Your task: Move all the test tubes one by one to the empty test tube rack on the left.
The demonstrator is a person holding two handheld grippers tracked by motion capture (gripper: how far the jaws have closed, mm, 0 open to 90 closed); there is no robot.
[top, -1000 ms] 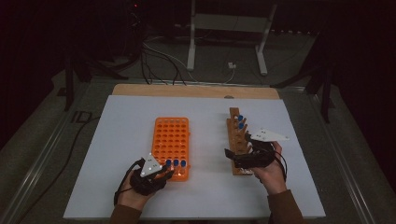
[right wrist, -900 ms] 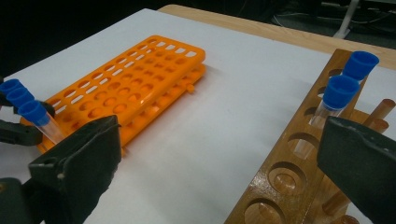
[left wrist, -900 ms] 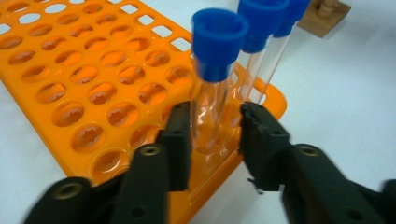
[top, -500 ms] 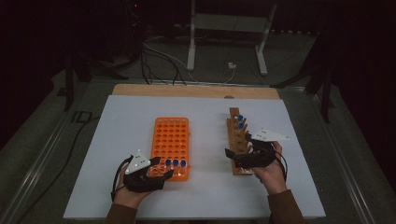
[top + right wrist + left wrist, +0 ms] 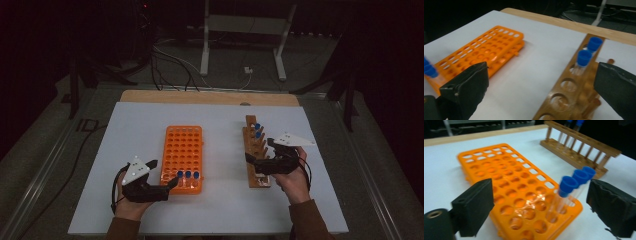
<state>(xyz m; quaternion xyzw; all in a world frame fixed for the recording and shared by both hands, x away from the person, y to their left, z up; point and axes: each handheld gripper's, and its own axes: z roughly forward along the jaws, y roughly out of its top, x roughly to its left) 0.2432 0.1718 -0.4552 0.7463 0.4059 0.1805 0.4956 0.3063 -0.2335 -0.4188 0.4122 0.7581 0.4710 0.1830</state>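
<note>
The orange rack [image 5: 183,158] lies flat on the white table [image 5: 125,130], three blue-capped tubes [image 5: 188,175] upright in its near row; bare table surrounds it; the left gripper [image 5: 172,184], jaws just opened, stands released beside them; the right gripper [image 5: 248,161] gapes empty over the wooden rack [image 5: 254,152].

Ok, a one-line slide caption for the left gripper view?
Open left gripper beside three blue-capped tubes standing in the orange rack, wooden rack behind.
</note>
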